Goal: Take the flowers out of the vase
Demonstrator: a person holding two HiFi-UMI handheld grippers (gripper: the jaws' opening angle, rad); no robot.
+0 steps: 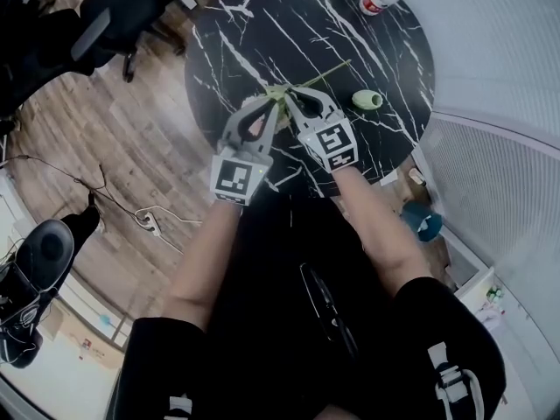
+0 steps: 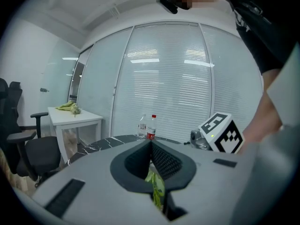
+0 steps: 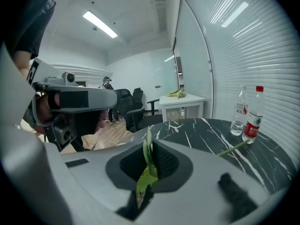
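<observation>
pinching the flower [image 1: 319, 76], both left gripper [image 1: 268, 108] and right gripper [image 1: 289, 97] sit closed near the seemingly toppled vase [image 1: 367, 100].

No text can be read.

Bright, even light; fisheye-warped edges

Forearms [image 1: 206, 261] extended forward; left gripper [image 1: 272, 105], right gripper [image 1: 288, 101] tips together, fingers [image 3: 166, 162] clamped on, apparently, flower leaves [image 3: 146, 172].
</observation>
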